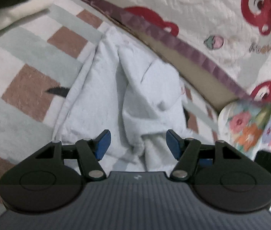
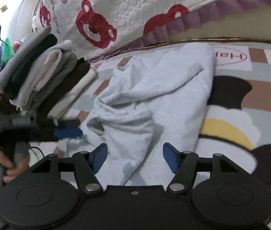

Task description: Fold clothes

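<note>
Item: pale blue garment (image 2: pixel 154 99), rumpled on patterned rug (image 2: pixel 259 99). My left gripper (image 1: pixel 138 143) and right gripper (image 2: pixel 135 157) spread, empty. Step: regrasp; next, I pinch hem.

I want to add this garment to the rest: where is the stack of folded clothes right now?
In the right wrist view the stack of folded clothes sits at the left on the patterned rug, beside the pale blue garment and below the bear-print quilt.
</note>
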`<state>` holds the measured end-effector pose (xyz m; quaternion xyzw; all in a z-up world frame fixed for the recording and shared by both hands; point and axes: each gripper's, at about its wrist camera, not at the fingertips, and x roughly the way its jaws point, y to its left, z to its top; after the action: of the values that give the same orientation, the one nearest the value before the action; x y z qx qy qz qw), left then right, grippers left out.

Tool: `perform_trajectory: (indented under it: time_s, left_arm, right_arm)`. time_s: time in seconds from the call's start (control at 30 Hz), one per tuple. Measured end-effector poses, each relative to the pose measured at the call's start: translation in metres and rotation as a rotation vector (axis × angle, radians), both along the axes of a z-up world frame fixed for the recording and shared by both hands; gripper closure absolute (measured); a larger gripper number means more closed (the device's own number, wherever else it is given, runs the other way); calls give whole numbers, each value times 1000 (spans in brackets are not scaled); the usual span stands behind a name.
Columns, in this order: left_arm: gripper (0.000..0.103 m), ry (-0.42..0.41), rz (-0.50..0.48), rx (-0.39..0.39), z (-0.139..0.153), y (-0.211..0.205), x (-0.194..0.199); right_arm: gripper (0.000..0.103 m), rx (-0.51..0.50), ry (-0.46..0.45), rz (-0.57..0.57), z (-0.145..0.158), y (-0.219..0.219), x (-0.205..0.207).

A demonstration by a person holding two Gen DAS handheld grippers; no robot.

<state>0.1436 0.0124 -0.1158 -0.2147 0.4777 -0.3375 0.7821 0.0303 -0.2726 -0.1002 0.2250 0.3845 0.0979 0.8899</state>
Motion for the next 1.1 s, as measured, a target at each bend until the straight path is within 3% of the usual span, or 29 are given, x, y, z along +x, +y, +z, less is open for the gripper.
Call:
perform_trajectory:
  time_s: [0.07,0.17,0.3,0.37,0.43,0.57,0.77,0.83,1.1]
  left_arm:
    - [40,27,-18,-26,-2,6,4]
    - [40,134,-32,-91,-11,22,9]
    - [40,179,-22,-120,-15,36,11]
    - [40,204,-12,-157,-16,41,12]
    - [40,230,-5,-200,-18,45,13]
    - [40,256,-7,-223,-20,44,12]
    - [39,256,-24,-173,-22,38,9]
    - [35,254,-29,-162,-23,36,9]
    - [35,245,-54,-189,-25,30,8]
  right_arm:
    - [34,-38,21,42,-5,11,8]
    - [33,-116,41,80,-15,26,21]
    - [33,-148,15,64,-20,35,27]
    - [44,-169,-19,101,-15,44,28]
    - [70,-195,-46,144,-10,57,30]
    - [82,-217,-42,225,-3,84,37]
    - [80,-204,-12,305,-4,108,40]
    - [70,-225,28,335,-7,115,42]
    - [56,-205,49,414,-7,135,29]
